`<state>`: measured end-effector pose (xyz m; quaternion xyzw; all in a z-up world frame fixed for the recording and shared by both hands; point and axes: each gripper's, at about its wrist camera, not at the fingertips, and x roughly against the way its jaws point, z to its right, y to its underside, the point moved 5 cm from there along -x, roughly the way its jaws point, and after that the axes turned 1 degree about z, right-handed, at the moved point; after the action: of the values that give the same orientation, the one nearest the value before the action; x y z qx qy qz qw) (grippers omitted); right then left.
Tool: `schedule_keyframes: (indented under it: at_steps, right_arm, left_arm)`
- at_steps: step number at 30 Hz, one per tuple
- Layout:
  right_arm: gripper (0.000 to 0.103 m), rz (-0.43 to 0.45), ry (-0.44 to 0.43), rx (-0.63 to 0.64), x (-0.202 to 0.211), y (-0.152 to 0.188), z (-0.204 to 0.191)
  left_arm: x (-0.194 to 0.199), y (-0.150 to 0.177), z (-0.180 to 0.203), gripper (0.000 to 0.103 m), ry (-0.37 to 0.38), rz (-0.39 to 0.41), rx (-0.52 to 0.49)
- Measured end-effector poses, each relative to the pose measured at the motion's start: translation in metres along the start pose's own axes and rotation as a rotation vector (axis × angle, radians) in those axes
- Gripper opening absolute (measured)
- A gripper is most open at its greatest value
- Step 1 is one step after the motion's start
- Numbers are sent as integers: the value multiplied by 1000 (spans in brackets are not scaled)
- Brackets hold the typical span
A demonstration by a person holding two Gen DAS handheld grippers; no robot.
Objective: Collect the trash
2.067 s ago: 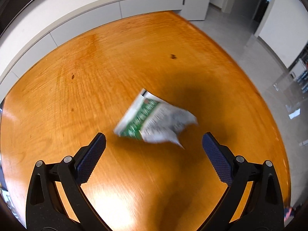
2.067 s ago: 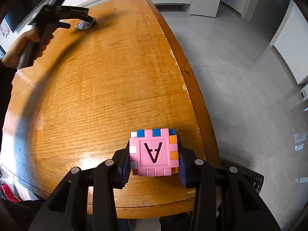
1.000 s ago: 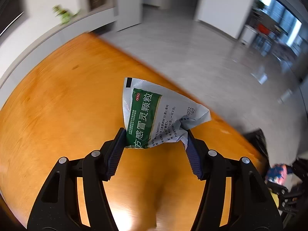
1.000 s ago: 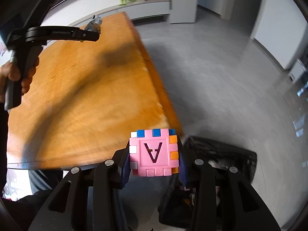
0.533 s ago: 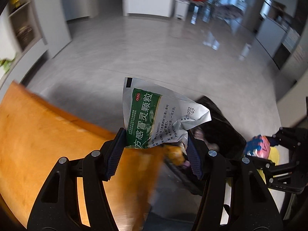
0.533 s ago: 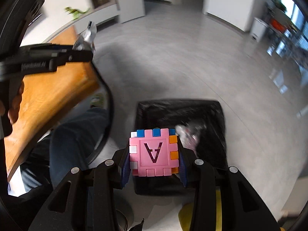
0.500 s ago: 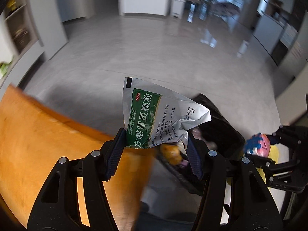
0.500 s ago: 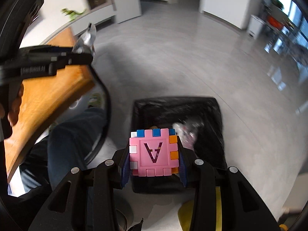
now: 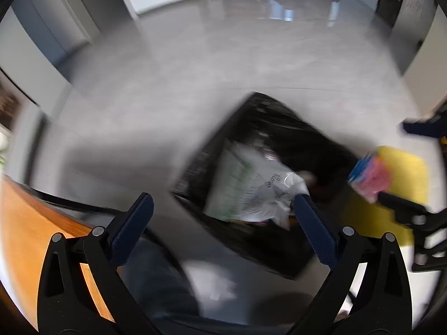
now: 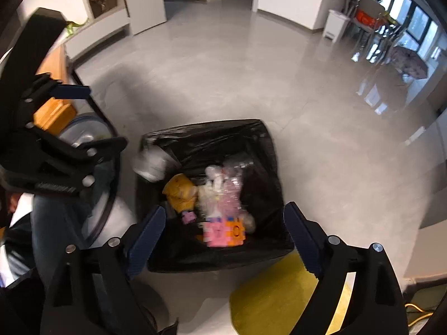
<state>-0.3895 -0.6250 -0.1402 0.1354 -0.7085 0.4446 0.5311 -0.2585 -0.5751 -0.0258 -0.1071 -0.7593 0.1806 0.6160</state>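
While both grippers hang over the black-lined bin [image 10: 268, 150], the grey floor [image 10: 223, 69] around it lies wide and free toward the top of both views. The orange table edge [image 9: 16, 223] sits at the lower left of the left wrist view, close beside a person's leg in blue jeans [image 9: 156, 284]. A yellow mat [image 10: 279, 301] touches the bin's lower right corner in the right wrist view.

I count one bin, one table, one yellow mat, two grippers. Inside the bin there is a heap of trash: one yellow crumpled piece [image 10: 178, 192], some clear and pink wrapping [image 10: 226, 187], and one pink block toy [image 10: 223, 231] with orange and blue squares near the bottom of the heap.

The left gripper [image 9: 220, 220] has its jaws opening, already spread very wide. The white and green sachet [image 9: 251, 187] is blurred, over the bin's mouth; its lower corner is just beside the right pad, and I cannot tell if it touches. The right gripper [image 10: 223, 229] also has its jaws opening, and the pads press on nothing. The pink block toy shows between them, apart from both pads, in the bin.
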Motion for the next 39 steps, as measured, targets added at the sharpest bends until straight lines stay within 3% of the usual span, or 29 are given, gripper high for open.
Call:
schedule_keyframes:
  at_steps: [4, 11, 21, 29, 39]
  right_arm:
    - [87, 13, -14, 11, 2, -2, -3]
    - [87, 48, -30, 53, 17, -18, -26]
    - [87, 112, -91, 225, 39, -60, -119]
    - [87, 147, -209, 398, 49, -86, -229]
    - [87, 114, -349, 582, 35, -90, -354]
  left_arm:
    - [-1, -1, -12, 97, 1, -15, 48]
    - [18, 9, -31, 97, -3, 27, 81]
    - [58, 56, -91, 97, -49, 77, 210]
    - [101, 128, -180, 97, -155, 116, 424]
    - [140, 252, -267, 97, -278, 97, 699]
